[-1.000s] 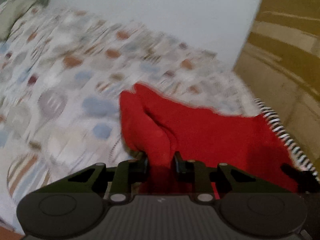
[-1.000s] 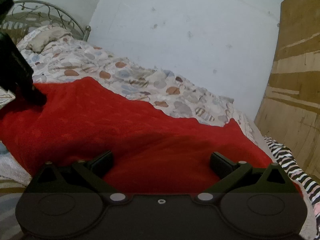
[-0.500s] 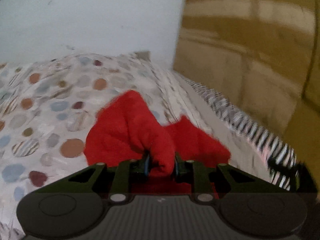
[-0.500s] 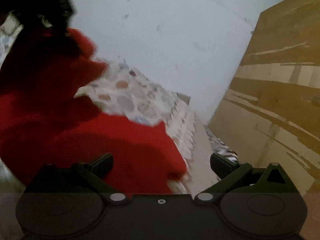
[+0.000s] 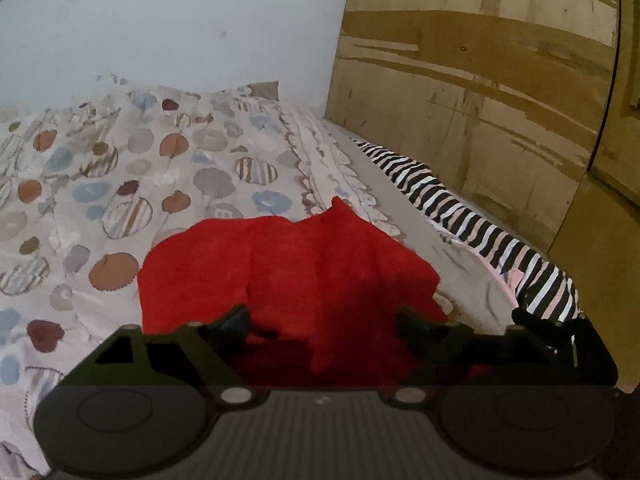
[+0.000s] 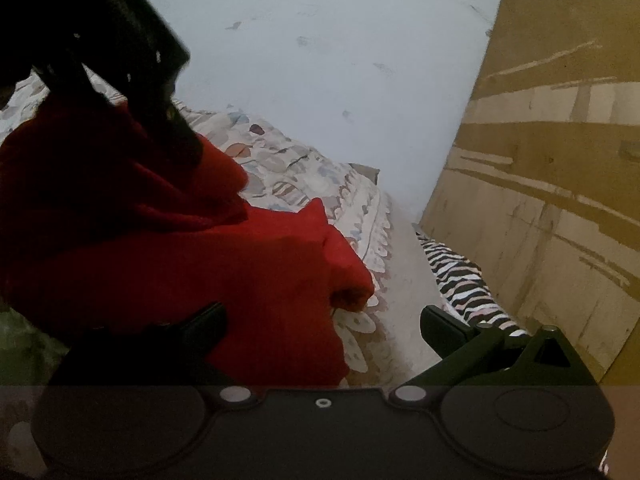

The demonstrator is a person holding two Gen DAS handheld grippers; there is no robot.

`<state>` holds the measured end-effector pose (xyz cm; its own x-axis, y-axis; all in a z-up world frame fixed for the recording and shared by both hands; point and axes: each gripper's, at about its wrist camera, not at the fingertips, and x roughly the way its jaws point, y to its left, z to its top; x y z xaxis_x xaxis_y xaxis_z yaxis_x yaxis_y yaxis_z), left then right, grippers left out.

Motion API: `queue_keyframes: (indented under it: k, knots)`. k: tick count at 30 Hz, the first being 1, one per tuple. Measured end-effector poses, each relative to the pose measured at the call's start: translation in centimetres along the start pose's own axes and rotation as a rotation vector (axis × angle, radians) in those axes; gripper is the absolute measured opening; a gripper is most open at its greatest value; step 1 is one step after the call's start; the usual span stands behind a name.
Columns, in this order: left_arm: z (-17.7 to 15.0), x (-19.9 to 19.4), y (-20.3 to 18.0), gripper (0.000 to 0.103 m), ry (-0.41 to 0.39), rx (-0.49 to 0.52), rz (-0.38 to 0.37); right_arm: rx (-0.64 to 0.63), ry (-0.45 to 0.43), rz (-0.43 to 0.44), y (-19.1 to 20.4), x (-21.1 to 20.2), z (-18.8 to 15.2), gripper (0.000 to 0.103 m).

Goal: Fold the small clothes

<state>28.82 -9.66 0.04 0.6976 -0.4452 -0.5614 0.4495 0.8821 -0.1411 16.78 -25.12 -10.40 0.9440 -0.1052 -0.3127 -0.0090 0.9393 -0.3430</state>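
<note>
A red knit garment (image 5: 280, 264) lies bunched and folded over on the patterned bedspread (image 5: 120, 176). My left gripper (image 5: 326, 322) hovers just over its near edge. Its jaws are opening, with red cloth lying between the fingers and neither pad pressing on it. In the right wrist view the same red garment (image 6: 200, 248) fills the left half, and the left gripper (image 6: 132, 64) shows as a dark shape above its raised fold. My right gripper (image 6: 324, 324) is open. Its left finger is over the red cloth and its right finger over bare bedding.
A black-and-white striped garment (image 5: 472, 224) (image 6: 460, 276) lies along the bed's right edge. Behind it stands a wooden panel (image 5: 480, 80) (image 6: 540, 180). A pale wall (image 5: 180, 20) backs the bed. The bedspread stretches away to the left.
My left gripper carried a pinched fold of the red garment to the right over the rest, then spread its jaws and let the cloth drop. The right gripper swung to the right and stayed open.
</note>
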Motion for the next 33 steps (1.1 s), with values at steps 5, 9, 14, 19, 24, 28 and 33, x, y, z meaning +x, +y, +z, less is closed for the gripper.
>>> queue_keyframes:
  k: [5,9,14,19,24,28,33]
  knots:
    - [-0.2,-1.8,-0.4,0.101,-0.073,0.004,-0.027,0.004,0.006,-0.001,-0.1,0.1,0.0,0.102]
    - [-0.4,-4.9,-0.4,0.102,-0.178,0.01,0.0,0.006,0.01,0.003,-0.2,0.2,0.1,0.102]
    - [-1.8,-7.6,1.3,0.103,-0.206,-0.026,0.085,0.029,0.016,0.021,-0.6,0.2,0.3,0.103]
    - [-4.5,-7.5,4.6,0.103,-0.108,-0.134,0.125,0.174,-0.049,0.14,-3.1,-0.9,1.2,0.103]
    - [-6.8,-6.0,7.0,0.103,-0.05,-0.225,0.108,0.385,-0.042,0.379,-6.0,0.2,3.7,0.103]
    - [-7.5,-4.3,7.4,0.102,-0.011,-0.212,0.137,0.538,0.06,0.62,-6.9,3.9,6.2,0.103]
    - [-7.6,-4.1,7.1,0.102,-0.027,-0.205,0.129,0.795,0.253,0.831,-6.3,10.3,7.9,0.103]
